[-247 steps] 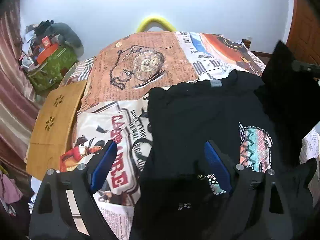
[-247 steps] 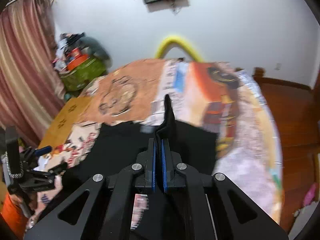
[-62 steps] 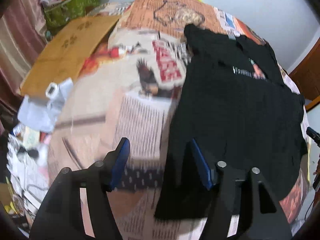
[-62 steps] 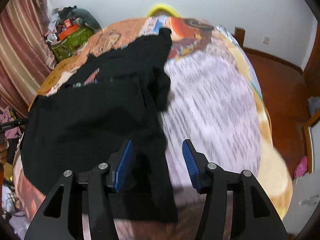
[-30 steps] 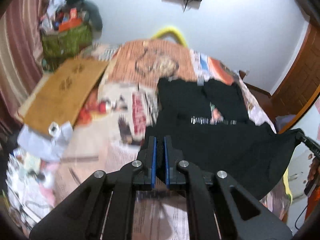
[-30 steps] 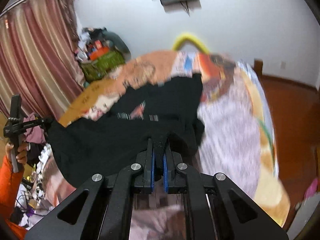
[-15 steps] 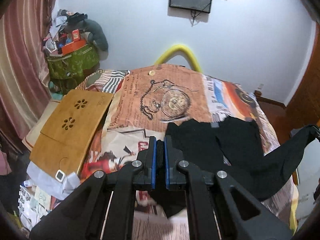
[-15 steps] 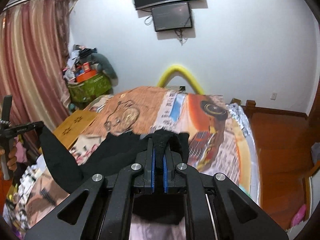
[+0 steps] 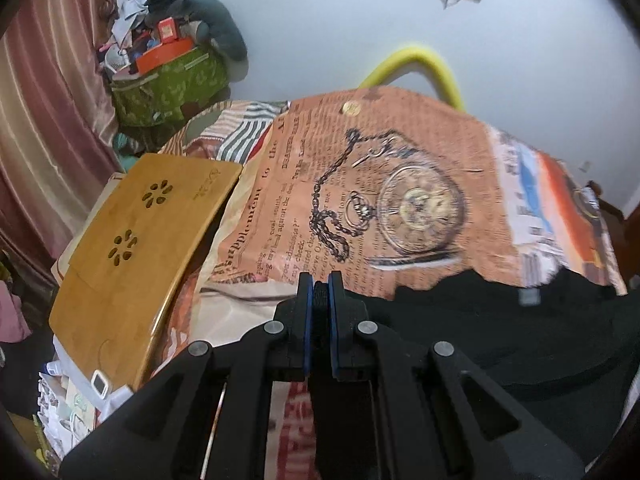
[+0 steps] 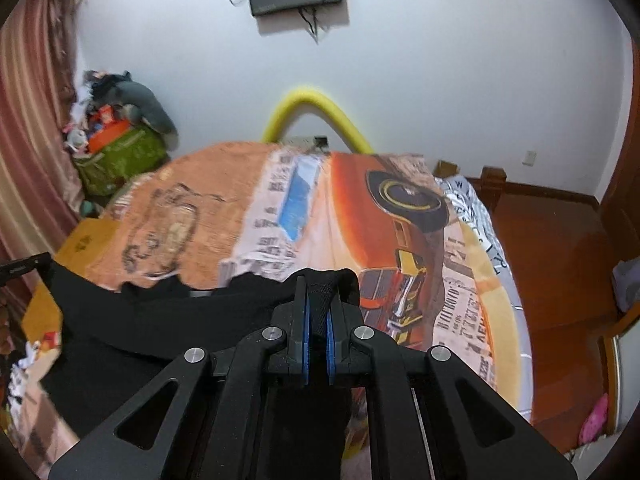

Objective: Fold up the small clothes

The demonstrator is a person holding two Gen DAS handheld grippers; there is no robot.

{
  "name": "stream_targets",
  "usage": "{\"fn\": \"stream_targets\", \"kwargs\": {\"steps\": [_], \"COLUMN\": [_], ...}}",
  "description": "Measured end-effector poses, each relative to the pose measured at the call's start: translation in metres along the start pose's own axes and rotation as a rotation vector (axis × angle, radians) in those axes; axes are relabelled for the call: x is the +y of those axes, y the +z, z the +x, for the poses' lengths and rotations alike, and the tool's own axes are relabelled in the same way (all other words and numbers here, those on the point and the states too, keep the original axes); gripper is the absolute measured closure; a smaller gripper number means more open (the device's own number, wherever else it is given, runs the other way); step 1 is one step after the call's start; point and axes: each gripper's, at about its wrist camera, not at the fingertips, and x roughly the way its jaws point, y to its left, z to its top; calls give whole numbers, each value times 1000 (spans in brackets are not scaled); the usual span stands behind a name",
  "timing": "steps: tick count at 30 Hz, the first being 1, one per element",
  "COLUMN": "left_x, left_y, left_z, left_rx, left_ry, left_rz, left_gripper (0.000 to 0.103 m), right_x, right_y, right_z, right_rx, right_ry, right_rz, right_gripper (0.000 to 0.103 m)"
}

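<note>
A black T-shirt (image 9: 500, 332) lies on the printed bedspread (image 9: 400, 160), its bottom hem lifted and carried toward the collar end. My left gripper (image 9: 320, 284) is shut on one corner of the hem. My right gripper (image 10: 318, 284) is shut on the other corner of the black T-shirt (image 10: 140, 320). The cloth hangs between them. The left gripper's tip (image 10: 24, 266) shows at the left edge of the right wrist view. The shirt's print is hidden.
A wooden lap board (image 9: 140, 248) lies off the bed's left side. A green bag (image 9: 168, 88) piled with clutter stands in the far left corner. A yellow foam arch (image 10: 316, 108) rises at the headboard. Wooden floor (image 10: 560, 248) lies right of the bed.
Both grippers closed on the shirt's bottom hem, lifted it and carried it forward over the shirt toward the collar. In the last half second they moved lower and further forward.
</note>
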Motion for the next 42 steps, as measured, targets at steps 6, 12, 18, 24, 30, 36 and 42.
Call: {"fn": "stream_targets", "kwargs": {"steps": [6,12,18,24,30,36,42], "left_x": [-7,2,3,5,0,3,-13], "left_y": [-1,-22,-66,-125,-175,-192,-194], "left_z": [45,20,-31,-70,-70,-40,-48], "left_rx": [57,33,43,91,159,285,230], "left_ry": [61,7,-68,-172,-187,-256,-213], "left_rz": [32,73,163,202,224,81,133], "left_gripper": [90,60,42,31,28,74,94], "right_x": [-8,-14,-17,-4,6,8,8], "right_y": [-5,-15,-32,-80,-136,-167,-161], "right_z": [35,12,-50,-91,-91,-66,-52], "right_rx": [58,62,12,34,145,214,178], "right_ry": [-23,-44,9,64,96,145,151], "right_rz": [-6,-15,-18,-29,-8,61,130], "right_gripper": [97,68,54,53,52,52,88]}}
